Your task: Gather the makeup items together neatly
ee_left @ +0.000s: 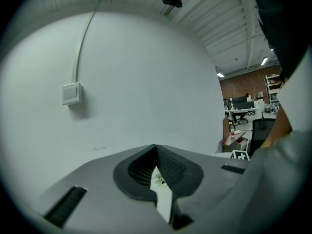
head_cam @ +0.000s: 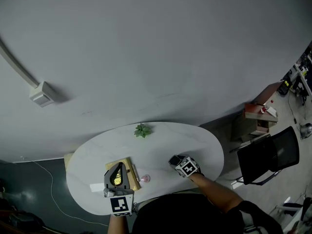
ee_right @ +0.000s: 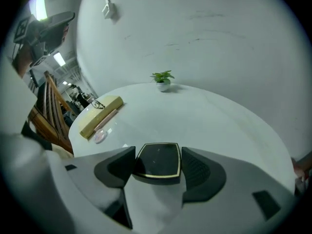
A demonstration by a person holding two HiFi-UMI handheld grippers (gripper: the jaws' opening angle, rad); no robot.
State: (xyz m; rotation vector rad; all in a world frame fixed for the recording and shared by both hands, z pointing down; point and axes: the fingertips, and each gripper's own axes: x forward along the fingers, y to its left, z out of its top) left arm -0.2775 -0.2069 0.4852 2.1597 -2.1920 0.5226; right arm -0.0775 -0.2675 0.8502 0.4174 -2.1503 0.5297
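Observation:
My right gripper [ee_right: 157, 165] is shut on a black square compact with a gold rim [ee_right: 157, 160], held just above the white table [ee_right: 219, 126]. In the head view this gripper [head_cam: 176, 162] is at the table's front right. A flat tan box [ee_right: 101, 115] lies on the left, with a pink stick [ee_right: 107, 119] along it and a small pink round item [ee_right: 99, 136] beside it. My left gripper [head_cam: 120, 165] hovers over that tan box [head_cam: 127, 165]. Its jaws meet at the tips with nothing between them, and in its own view the left gripper [ee_left: 156, 149] faces the wall.
A small green potted plant [head_cam: 142, 130] stands at the table's far edge, seen also as the plant [ee_right: 162, 79] in the right gripper view. A black office chair [head_cam: 269, 154] and a cardboard box [head_cam: 257, 112] are on the floor to the right. A wooden chair [ee_right: 46, 111] stands left of the table.

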